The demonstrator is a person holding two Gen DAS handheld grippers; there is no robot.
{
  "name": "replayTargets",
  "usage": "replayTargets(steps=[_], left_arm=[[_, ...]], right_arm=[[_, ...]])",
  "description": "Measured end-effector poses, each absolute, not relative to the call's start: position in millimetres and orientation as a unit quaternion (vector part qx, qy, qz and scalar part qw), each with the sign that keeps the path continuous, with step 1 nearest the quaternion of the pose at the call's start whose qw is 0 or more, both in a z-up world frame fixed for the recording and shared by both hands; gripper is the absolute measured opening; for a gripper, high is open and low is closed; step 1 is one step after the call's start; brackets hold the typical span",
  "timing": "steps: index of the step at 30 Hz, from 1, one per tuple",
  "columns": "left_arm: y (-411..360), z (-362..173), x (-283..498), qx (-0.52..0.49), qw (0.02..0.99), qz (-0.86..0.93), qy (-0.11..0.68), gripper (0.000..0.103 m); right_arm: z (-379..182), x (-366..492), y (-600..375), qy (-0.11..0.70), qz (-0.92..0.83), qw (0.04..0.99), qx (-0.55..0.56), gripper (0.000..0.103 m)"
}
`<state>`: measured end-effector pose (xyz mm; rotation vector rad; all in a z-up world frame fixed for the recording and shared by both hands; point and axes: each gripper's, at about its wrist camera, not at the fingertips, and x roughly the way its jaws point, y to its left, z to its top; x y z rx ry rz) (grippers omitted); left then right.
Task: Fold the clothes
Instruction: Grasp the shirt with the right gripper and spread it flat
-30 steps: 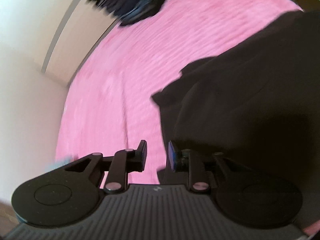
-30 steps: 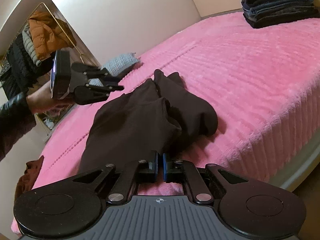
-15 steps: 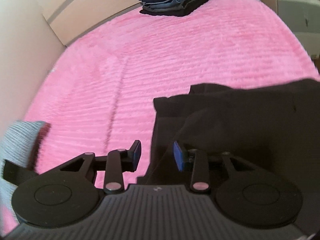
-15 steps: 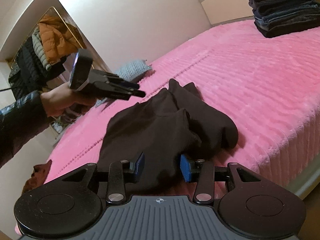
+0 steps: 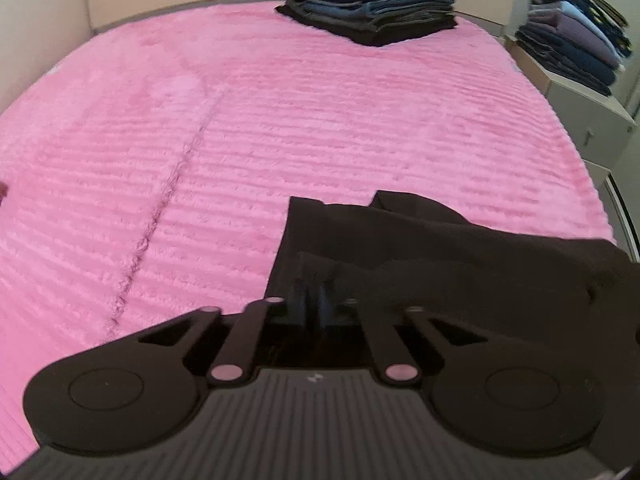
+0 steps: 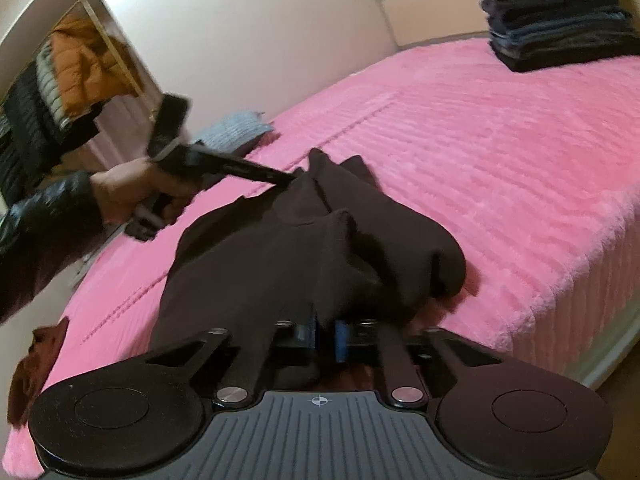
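Note:
A dark brown garment [image 5: 440, 248] lies crumpled on the pink bed cover [image 5: 200, 120], near the bed's front edge. My left gripper [image 5: 314, 300] sits at the garment's left edge, its jaws closing tight with a fold of cloth pinched between them. From the right wrist view, that left gripper [image 6: 292, 178] bites the far top edge of the garment [image 6: 260, 264], held by a person's hand [image 6: 136, 192] in a black sleeve. My right gripper [image 6: 324, 332] is at the near edge, its jaws closing on dark cloth between the blue pads.
A tall stack of folded dark clothes [image 5: 368, 0] stands at the bed's far end. More folded clothes [image 5: 572, 28] rest on a cabinet to the right. A grey knit item [image 6: 236, 130], a clothes rack [image 6: 80, 64] and a brown cloth [image 6: 36, 360] lie left.
The left gripper swung in from above the bed, rolled level, and went from open to shut on the garment's far edge. The right gripper opened, then closed on the near edge.

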<state>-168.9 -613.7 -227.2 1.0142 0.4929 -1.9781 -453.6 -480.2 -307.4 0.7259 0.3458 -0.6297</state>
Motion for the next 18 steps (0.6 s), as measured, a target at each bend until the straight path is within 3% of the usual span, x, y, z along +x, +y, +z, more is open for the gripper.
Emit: replayTargets(steps=[9, 18], left_arm=[[-585.2, -166.4, -138.3, 0.290, 0.473, -0.818, 0.153, 0.000], [-623.9, -230.7, -161.5, 0.360, 0.493, -0.770, 0.187, 0.004]], right_arm=[[-255.3, -455.9, -469.2, 0.116, -0.335, 0.900, 0.252, 0.003], [-305.0, -457.2, -501.5, 0.174, -0.381, 0.849, 0.322, 0.004]])
